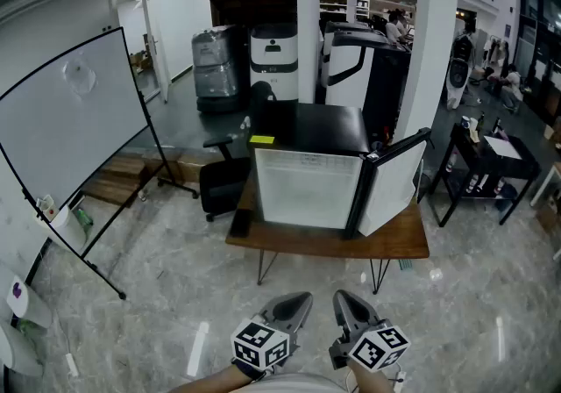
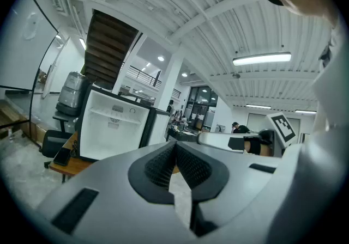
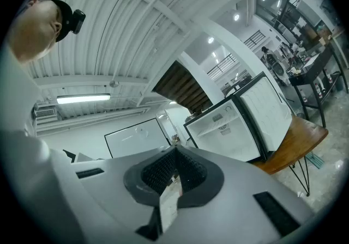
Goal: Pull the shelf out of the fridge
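A small black fridge (image 1: 307, 132) stands on a wooden table (image 1: 386, 242), its door (image 1: 394, 182) swung open to the right and its white inside facing me. A thin white shelf (image 2: 112, 116) spans the upper part of the inside, also seen in the right gripper view as the shelf (image 3: 228, 127). Both grippers hang low and close to my body, well short of the table. The left gripper (image 1: 302, 299) is shut with nothing in it, its pads meeting at the left gripper's tip (image 2: 175, 145). The right gripper (image 1: 340, 297) is likewise shut and empty, closed at the right gripper's tip (image 3: 175, 150).
A whiteboard on a stand (image 1: 70, 119) leans at the left. A black office chair (image 1: 223, 181) sits by the table's left end, and a dark flat object (image 1: 239, 223) lies on that corner. A black cart (image 1: 486, 163) stands at the right, a white pillar (image 1: 436, 32) behind the fridge.
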A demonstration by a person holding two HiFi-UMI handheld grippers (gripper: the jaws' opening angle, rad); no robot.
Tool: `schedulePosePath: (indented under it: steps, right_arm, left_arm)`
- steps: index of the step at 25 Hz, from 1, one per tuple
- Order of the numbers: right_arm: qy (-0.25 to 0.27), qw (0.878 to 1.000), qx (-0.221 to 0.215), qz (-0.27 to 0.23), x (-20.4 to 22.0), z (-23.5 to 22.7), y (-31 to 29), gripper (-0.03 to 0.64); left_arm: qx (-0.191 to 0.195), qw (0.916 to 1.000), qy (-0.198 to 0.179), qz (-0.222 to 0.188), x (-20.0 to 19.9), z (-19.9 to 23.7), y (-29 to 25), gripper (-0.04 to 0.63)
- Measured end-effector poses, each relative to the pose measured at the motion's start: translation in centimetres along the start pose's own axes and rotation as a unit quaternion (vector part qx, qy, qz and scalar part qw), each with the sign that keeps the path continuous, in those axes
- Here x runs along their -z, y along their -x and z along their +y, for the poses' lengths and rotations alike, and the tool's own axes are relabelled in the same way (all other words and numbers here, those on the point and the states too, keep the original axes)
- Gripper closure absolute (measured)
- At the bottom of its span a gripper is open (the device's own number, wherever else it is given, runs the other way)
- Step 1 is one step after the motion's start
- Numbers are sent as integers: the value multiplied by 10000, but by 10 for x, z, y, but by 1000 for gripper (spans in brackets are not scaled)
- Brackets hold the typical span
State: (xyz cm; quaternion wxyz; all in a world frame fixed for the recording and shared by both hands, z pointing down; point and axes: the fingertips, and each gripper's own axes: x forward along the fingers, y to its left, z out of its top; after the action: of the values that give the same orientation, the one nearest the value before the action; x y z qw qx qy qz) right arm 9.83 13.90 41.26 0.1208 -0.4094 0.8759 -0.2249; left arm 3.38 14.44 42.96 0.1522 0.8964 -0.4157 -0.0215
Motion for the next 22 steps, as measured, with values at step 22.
schedulePosePath:
  steps: [22]
  right_arm:
    - [-318,9977,-550,-216,-10,-1,9,595]
  left_arm:
    - [-301,9994,-43,-155,0,-7,-1,588]
